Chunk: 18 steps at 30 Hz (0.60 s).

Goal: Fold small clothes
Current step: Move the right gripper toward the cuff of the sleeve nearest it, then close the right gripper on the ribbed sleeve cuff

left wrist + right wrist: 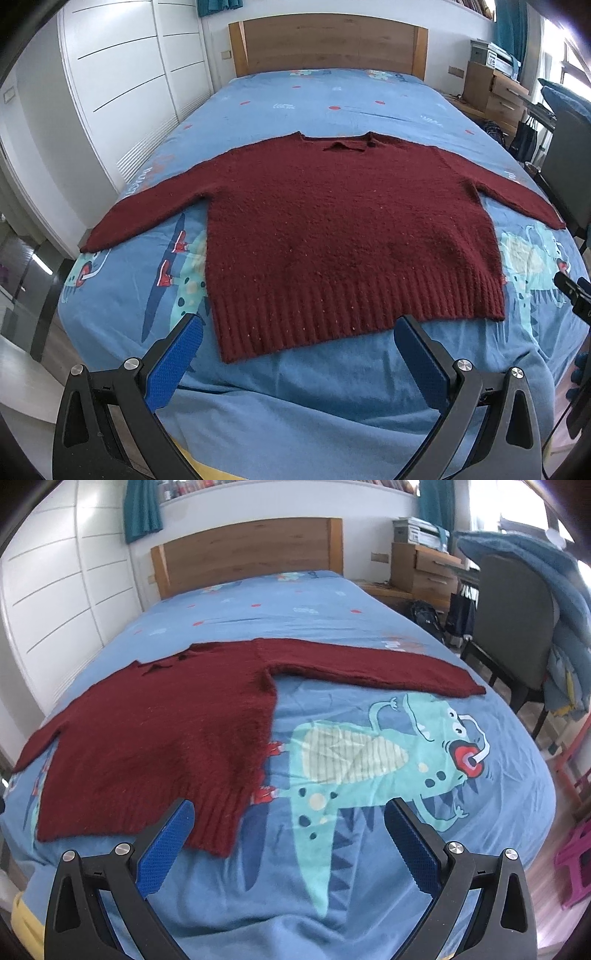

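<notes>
A dark red knitted sweater (332, 229) lies flat on the blue bed cover (295, 398), both sleeves spread out sideways, ribbed hem toward me. My left gripper (299, 332) is open and empty, hovering just short of the hem's middle. In the right wrist view the sweater (155, 738) lies to the left, its right sleeve (369, 668) stretching across the bed. My right gripper (288, 812) is open and empty, near the hem's right corner, above the cover. The right gripper's tip also shows at the left wrist view's right edge (572, 291).
The bed cover (369, 904) has a teal dinosaur print (369, 753). A wooden headboard (328, 44) stands at the far end, white wardrobes (122, 74) to the left. A chair draped with blue fabric (517, 620), wooden drawers (424, 572) and a pink stool (576, 860) stand to the right.
</notes>
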Motion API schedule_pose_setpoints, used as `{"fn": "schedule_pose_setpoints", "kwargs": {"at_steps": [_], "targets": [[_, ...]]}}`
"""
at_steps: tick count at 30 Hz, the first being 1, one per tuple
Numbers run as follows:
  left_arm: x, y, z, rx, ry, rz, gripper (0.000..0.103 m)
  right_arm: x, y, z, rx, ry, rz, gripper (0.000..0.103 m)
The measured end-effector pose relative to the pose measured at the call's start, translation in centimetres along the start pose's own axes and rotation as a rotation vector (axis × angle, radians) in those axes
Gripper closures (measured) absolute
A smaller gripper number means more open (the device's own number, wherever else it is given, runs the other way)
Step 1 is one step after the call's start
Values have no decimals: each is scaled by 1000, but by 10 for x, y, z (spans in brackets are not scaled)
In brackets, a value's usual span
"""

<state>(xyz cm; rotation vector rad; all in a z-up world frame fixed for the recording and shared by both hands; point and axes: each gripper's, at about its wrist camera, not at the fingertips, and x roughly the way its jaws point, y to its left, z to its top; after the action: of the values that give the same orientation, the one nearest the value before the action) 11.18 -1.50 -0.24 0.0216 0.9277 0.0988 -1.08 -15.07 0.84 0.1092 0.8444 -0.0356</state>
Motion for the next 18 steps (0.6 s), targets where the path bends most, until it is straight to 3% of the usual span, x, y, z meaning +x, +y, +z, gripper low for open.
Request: {"fn": "schedule_pose_setpoints", "kwargs": {"at_steps": [9, 18], "targets": [[15, 3, 19, -34, 23, 10, 1, 44, -45, 25, 83, 30, -21, 0], [30, 9, 21, -45, 61, 44, 1, 110, -124, 70, 250, 92, -30, 0]]}}
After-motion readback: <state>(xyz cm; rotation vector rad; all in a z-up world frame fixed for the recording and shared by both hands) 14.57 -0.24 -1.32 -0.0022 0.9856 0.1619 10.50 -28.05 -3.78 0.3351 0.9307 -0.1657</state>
